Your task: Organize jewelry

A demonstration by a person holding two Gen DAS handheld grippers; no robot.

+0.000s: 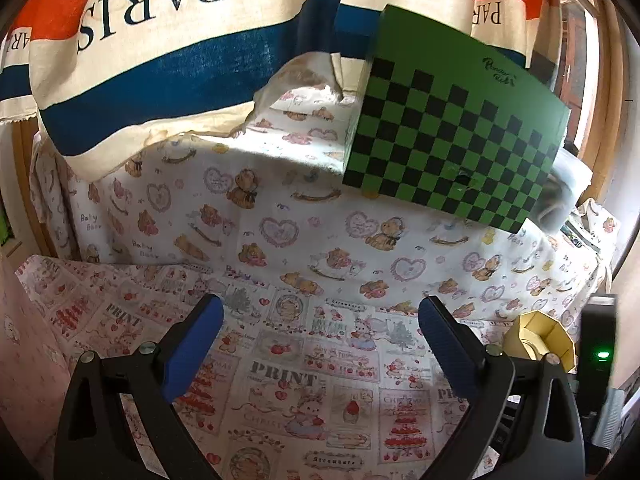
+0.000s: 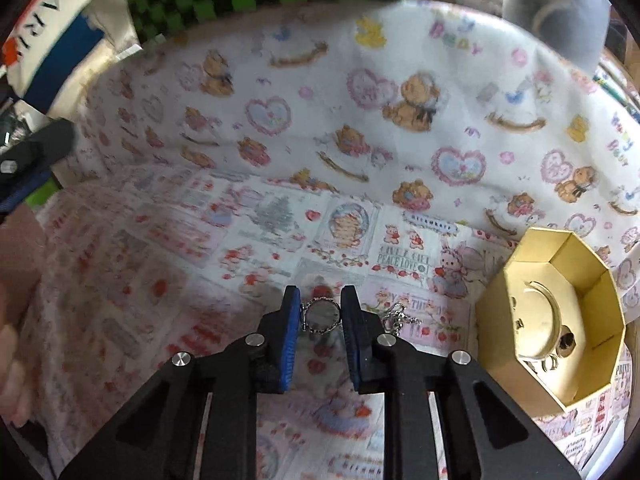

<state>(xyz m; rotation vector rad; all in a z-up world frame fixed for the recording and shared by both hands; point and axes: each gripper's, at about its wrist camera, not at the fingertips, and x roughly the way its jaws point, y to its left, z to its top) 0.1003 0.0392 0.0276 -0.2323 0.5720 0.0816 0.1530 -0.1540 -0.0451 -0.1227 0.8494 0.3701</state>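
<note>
Right gripper clamps a round silver-framed pendant; left gripper jaws wide apart, empty.
Pendant sits between the right jaws above the printed-cloth tabletop, its chain trailing right, near the gold octagonal cardboard box. Cloth reads "PRINT", "PEACE LOVE", "Baby Bear". Only the left view shows the striped "PARIS" fabric clearly, and the green-and-black checkered box with an unreadable script logo.
</note>
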